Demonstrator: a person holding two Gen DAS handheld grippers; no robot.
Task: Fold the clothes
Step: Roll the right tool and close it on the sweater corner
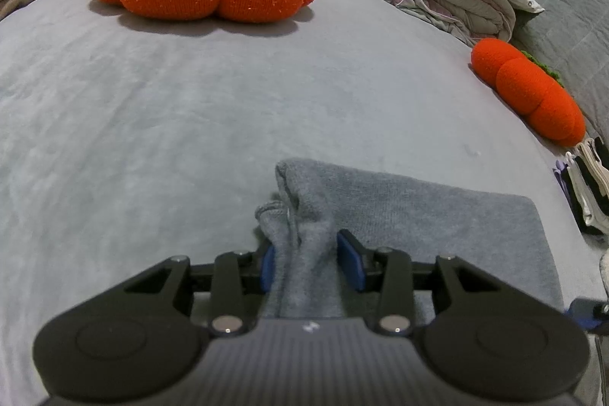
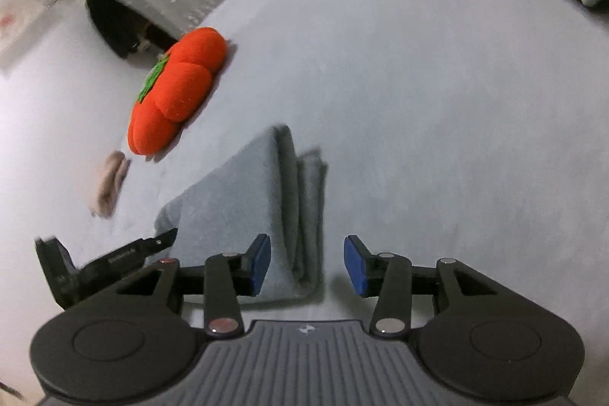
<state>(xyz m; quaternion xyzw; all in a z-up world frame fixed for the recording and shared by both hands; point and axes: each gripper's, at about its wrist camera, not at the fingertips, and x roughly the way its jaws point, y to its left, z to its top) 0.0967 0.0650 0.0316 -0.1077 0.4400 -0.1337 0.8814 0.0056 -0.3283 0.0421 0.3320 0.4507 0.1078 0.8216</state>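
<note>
- Left wrist view: the left gripper (image 1: 310,263) pinches a bunched edge of the grey garment (image 1: 437,215) at 6 o'clock on the bed (image 1: 152,120).
- Right gripper (image 2: 307,265) gapes wide over the garment's layered edge.
- Judgement: mid-fold; next, carry the pinched edge across and square the layers.
</note>
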